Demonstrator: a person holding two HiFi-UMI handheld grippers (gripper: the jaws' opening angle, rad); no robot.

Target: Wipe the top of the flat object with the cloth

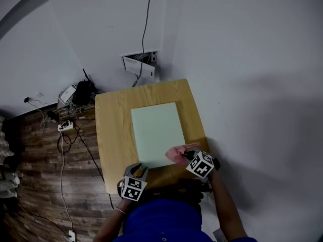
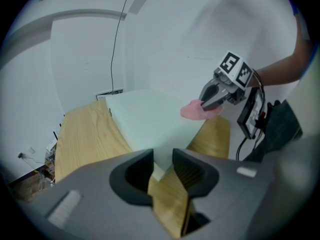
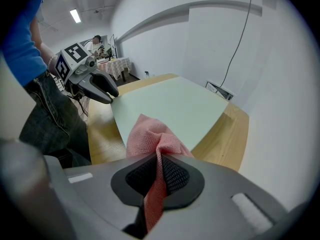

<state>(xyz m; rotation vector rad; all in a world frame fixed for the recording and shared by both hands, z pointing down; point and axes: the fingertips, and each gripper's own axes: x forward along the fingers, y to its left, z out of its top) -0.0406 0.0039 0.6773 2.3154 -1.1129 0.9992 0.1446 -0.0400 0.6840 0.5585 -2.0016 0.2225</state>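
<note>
A pale green flat board is lying on a small wooden table, its long side running from 6 to 12 o'clock in the head view; bare wood is showing around all its edges, widest toward 9 o'clock.

The right gripper is clenching a pink cloth; in the right gripper view the cloth is bunching up out of the pinched jaws of that gripper and fanning forward onto the board; in the head view the cloth is resting on the board's 5 o'clock corner, partly over the edge.

The left gripper is sitting at the board's 7 o'clock corner; in the left gripper view its jaws are standing slightly apart and grasping nothing, with table wood showing through the gap and the corner of the board lying just ahead of the tips; from there the right gripper and the cloth are appearing toward 1 o'clock.

In the right gripper view the left gripper is pointing at the board's corner near 10 o'clock.

Cables are lying on the floor at the table's 9 o'clock; a wall outlet panel is sitting at 12 o'clock.
</note>
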